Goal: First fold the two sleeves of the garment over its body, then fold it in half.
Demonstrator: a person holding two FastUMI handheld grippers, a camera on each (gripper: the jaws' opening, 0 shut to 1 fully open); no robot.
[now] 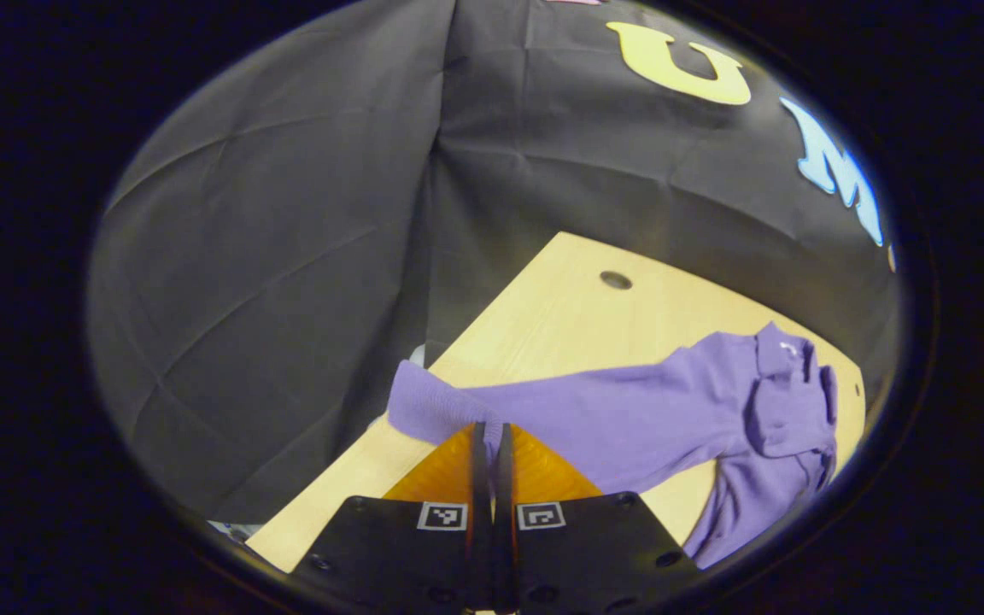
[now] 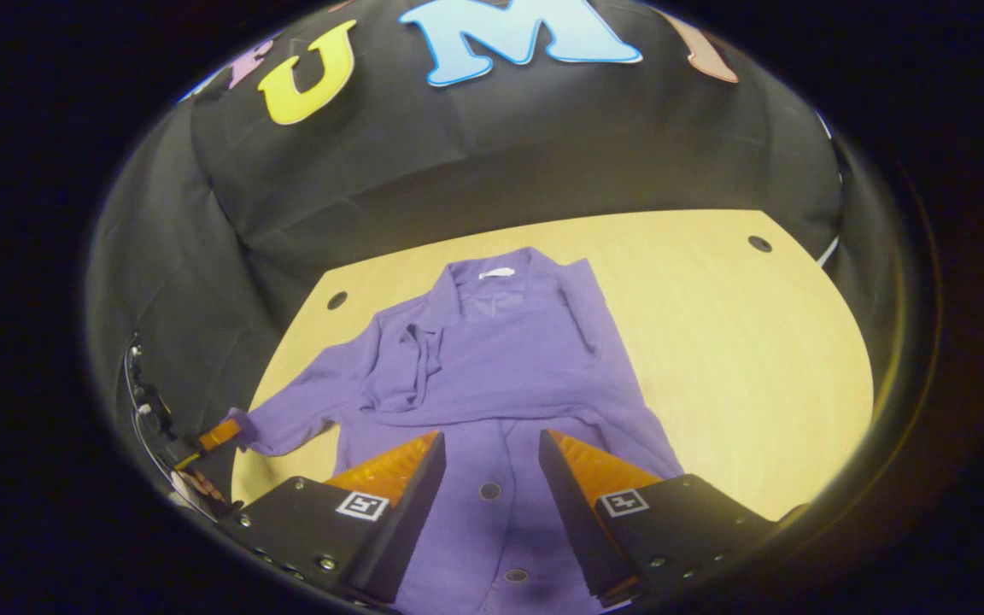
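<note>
My left gripper (image 1: 489, 436), pinched on the purple knit cardigan's (image 2: 492, 359) outstretched sleeve cuff (image 1: 428, 410), should carry it flat across the button placket (image 2: 489, 491), where my right gripper (image 2: 488, 457) hovers open-jawed and empty.

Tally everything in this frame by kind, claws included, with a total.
Purple garment: 1
Wooden table: 1
Claws: 2, the left claw with its fingers together at the sleeve cuff, the right claw open over the garment's buttoned front
Total: 4
</note>
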